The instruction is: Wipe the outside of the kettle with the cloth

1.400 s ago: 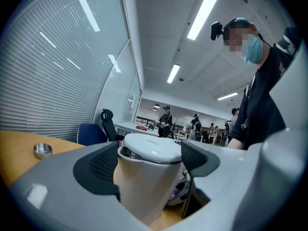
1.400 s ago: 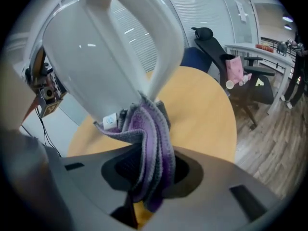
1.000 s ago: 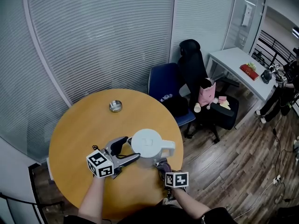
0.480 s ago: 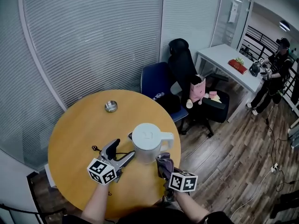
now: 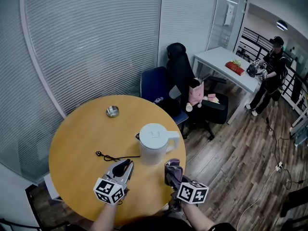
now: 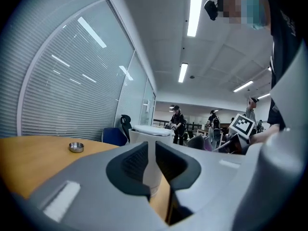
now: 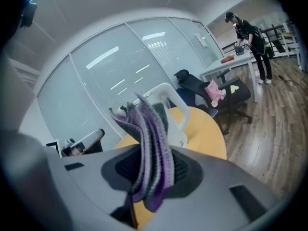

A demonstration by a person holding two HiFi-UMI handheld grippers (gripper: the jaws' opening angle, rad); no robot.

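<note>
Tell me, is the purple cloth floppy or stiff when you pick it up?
Probably floppy: the cloth bunches into soft folds and droops below the right gripper pinching it. Likely light too, since that one pinch holds it up.

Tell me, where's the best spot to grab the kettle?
Probably the handle, the thin loop that sticks out on the right side of the kettle in the head view. The round body looks too wide and smooth for jaws to pinch. Come in level from the right, with one jaw on each side of the handle's upright bar.
</note>
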